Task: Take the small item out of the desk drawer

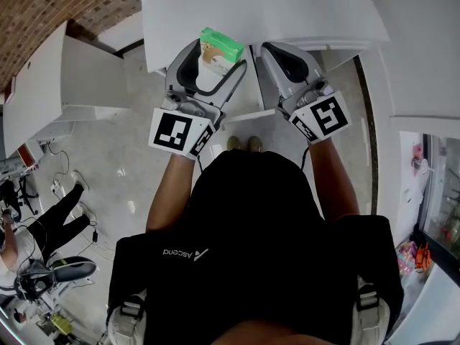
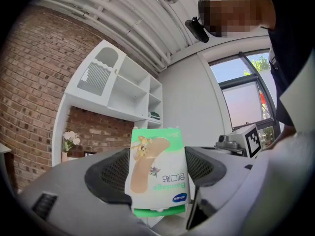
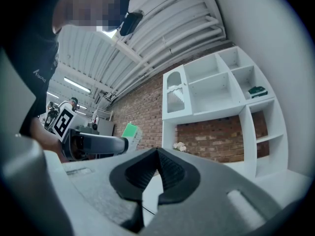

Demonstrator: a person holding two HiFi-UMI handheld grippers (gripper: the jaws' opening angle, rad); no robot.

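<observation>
A small bandage box [image 1: 219,45], white with green ends, sits between the jaws of my left gripper [image 1: 214,57], which is shut on it. In the left gripper view the box [image 2: 157,168] stands upright between the dark pads, its printed face toward the camera. The gripper is raised in front of the white desk [image 1: 287,9]. Beside it on the right, my right gripper [image 1: 264,50] is shut with nothing in it. The right gripper view shows its pads [image 3: 170,173] meeting, and the left gripper with the green box [image 3: 130,131] off to the left. I cannot make out the drawer clearly.
A white shelf unit [image 2: 123,87] stands against a brick wall [image 2: 34,77], with flowers [image 2: 70,139] low beside it. A white panel [image 1: 251,121] lies under the grippers by the person's shoes [image 1: 244,144]. Another person [image 1: 50,218] sits at the far left on the floor side.
</observation>
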